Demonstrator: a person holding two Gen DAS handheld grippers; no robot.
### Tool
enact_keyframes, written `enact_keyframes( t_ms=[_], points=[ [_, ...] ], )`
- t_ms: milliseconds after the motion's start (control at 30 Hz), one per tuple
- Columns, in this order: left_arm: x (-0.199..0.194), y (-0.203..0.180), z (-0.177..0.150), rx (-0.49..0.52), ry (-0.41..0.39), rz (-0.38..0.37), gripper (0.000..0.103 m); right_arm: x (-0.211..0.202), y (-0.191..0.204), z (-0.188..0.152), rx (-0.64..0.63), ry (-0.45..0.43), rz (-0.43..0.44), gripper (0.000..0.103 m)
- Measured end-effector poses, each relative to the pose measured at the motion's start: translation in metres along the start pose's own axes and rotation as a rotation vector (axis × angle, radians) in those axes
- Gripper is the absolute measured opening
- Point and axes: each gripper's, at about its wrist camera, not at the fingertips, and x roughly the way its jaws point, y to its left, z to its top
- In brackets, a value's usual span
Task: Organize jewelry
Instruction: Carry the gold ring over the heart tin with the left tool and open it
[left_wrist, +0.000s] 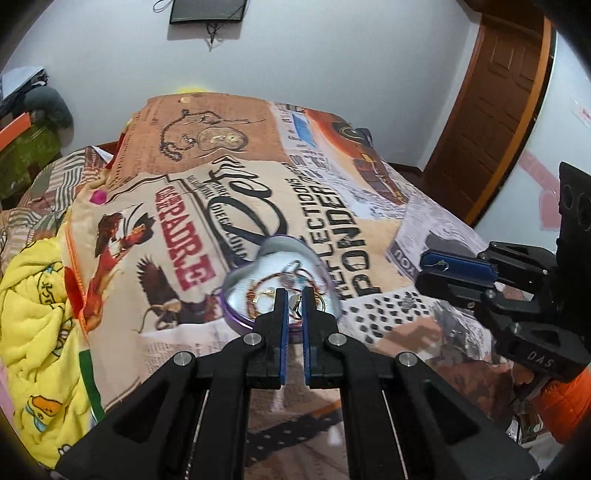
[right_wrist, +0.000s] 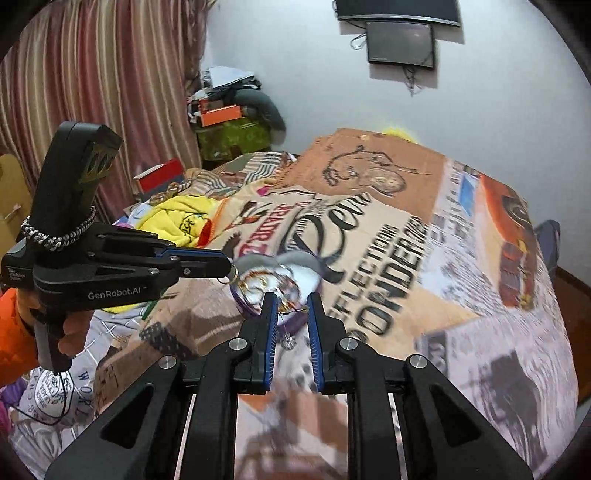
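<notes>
Left gripper (left_wrist: 294, 300) is clamped on a small ring (right_wrist: 233, 275); right gripper (right_wrist: 291, 308) is pinched on a dangling earring (right_wrist: 287, 341). Heart-shaped tin (left_wrist: 240, 284) sits open on the printed bedspread (left_wrist: 369, 236), under both tips. Each piece is best lowered inside the rim before release, kept untangled.

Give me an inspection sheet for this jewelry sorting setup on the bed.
Surface: printed blanket, rumpled, covering the bed.
Job's things: heart-shaped box with jewelry inside; ring; earring.
Clutter: yellow blanket bunched at the side.
Grippers: left gripper shut on ring; right gripper shut on earring; both near the box.
Cables: cords hanging under wall screen.
Surroundings: wooden door, striped curtain.
</notes>
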Motion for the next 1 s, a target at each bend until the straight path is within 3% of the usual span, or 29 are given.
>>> enact_keyframes(
  t_ms=[300,567,667,700,733,1000],
  points=[
    [0.028,0.021,-0.003,-0.034,0.044,0.003,0.005,0.046,0.004,0.006,0.009,0.045,0.038,0.014],
    [0.039,0.020,-0.004,-0.012,0.058,0.002,0.005,0.061,0.003,-0.006,-0.034,0.108,0.005,0.016],
    [0.040,0.019,-0.005,-0.007,0.053,0.006,0.005,0.059,0.002,-0.009,-0.039,0.108,-0.012,0.037],
    [0.040,0.019,-0.005,-0.009,0.055,0.005,0.005,0.058,0.002,-0.010,-0.038,0.104,-0.016,0.048],
    [0.040,0.019,-0.005,-0.012,0.055,0.005,0.005,0.058,0.002,-0.010,-0.037,0.100,-0.017,0.051],
    [0.040,0.020,-0.005,-0.012,0.059,0.004,0.006,0.054,-0.001,-0.010,-0.013,0.105,-0.025,0.051]
  ],
)
